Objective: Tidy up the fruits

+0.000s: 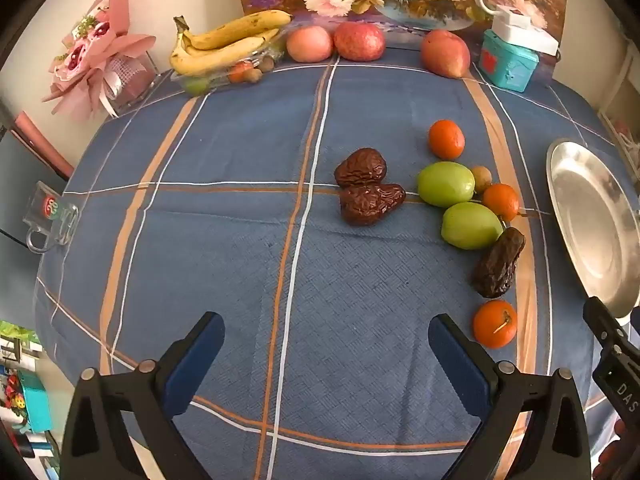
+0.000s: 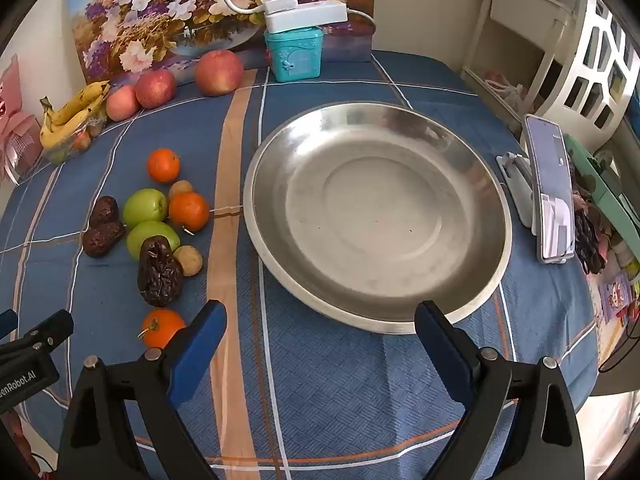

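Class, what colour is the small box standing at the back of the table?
Teal box, seen best in the right wrist view.

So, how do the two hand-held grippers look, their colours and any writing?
Both the left hand-held gripper and the right hand-held gripper have black frames with silver pivot pins and dark blue finger pads. White lettering marks their black bodies, only partly readable.

Round stainless-steel dish [image 2: 472,216] sits right of the loose fruit cluster on the blue plaid tablecloth [image 1: 240,240]. In the cluster: two green jujubes [image 1: 446,189] touching, wrinkled dark-red dates [image 1: 370,202] to their left, small orange tangerine [image 1: 495,323] nearest. Red apples [image 1: 359,41] and yellow banana bunch [image 1: 224,42] lie behind.
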`<state>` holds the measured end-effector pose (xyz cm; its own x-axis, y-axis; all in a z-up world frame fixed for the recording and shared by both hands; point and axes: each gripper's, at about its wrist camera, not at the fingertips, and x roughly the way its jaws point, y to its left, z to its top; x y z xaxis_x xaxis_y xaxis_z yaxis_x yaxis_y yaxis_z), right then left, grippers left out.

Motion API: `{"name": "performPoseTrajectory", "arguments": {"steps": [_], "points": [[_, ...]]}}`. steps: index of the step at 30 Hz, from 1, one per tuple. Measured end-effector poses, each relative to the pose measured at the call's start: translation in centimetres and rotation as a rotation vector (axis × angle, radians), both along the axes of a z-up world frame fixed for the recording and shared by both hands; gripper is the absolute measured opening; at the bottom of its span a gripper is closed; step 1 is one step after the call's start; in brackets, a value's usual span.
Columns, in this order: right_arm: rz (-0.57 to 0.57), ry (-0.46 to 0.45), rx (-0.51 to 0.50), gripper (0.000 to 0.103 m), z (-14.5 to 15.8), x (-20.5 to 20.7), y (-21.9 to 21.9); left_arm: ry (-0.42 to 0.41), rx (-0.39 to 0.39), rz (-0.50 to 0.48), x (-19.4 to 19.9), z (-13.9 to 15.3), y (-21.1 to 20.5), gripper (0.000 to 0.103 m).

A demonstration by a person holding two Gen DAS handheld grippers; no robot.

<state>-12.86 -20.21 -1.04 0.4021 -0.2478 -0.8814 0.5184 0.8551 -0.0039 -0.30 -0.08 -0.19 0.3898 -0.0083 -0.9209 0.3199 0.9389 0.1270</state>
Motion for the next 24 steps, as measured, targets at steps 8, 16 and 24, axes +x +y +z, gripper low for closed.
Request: {"name": "performPoseTrajectory", "arguments": {"steps": [8, 16, 24], "points": [[0.007, -0.001, 0.001, 0.095, -0.06, 0.02, 0.01, 0.015, -0.014, -0.001, 0.16, 0.07, 0.03, 0.103], [0.007, 0.001, 0.003, 0.095, -0.13, 0.1, 0.07, 0.016, -0.031, 0.012, 0.3, 0.12, 0.31, 0.103], [0.006, 0.002, 0.005, 0.095, -0.22, 0.12, 0.07, 0.012, -0.035, 0.016, 0.25, 0.17, 0.45, 0.103]]}}
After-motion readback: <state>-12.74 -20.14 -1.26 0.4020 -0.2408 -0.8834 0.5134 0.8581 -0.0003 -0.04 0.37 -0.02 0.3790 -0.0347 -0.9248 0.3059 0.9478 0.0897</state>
